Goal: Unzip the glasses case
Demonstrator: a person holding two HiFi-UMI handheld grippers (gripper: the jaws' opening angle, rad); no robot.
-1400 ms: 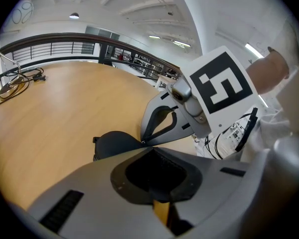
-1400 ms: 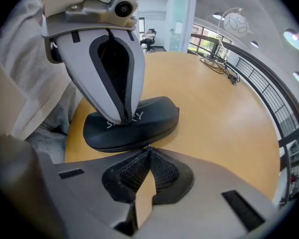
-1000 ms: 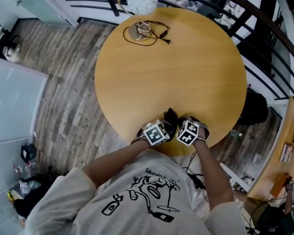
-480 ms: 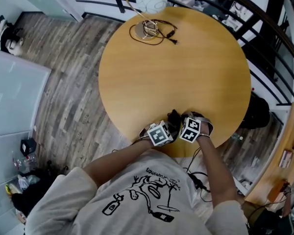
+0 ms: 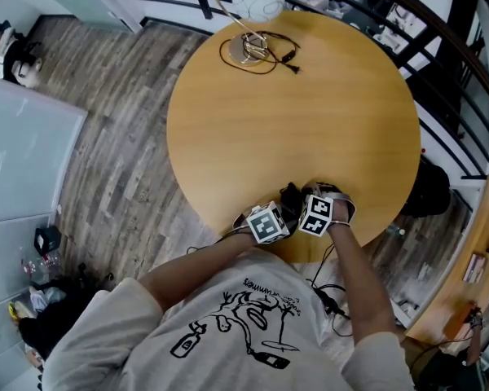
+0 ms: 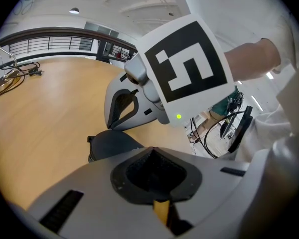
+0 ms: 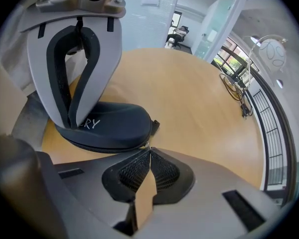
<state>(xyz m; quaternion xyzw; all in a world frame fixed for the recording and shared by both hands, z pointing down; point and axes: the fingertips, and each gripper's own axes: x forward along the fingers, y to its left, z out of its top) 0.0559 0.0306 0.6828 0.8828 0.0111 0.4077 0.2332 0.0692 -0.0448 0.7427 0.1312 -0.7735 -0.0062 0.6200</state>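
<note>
glasses case [image 7: 107, 126] at the table's [image 5: 293, 96] near edge, right gripper [image 7: 148, 151] fingers shut on what looks like the zip pull [image 7: 148, 145], left gripper [image 6: 152, 154] fingers together with tips on the case: risk is the thin pinch slipping off, or the case skidding off the edge.

From where I stand this looks like an open-plan office mezzanine: frosted glass partition walls [image 5: 24, 161], a curved black metal railing [image 5: 440, 55], grey wood-plank flooring [image 5: 122, 161] and a round pale-wood meeting table [image 5: 293, 112].
</note>
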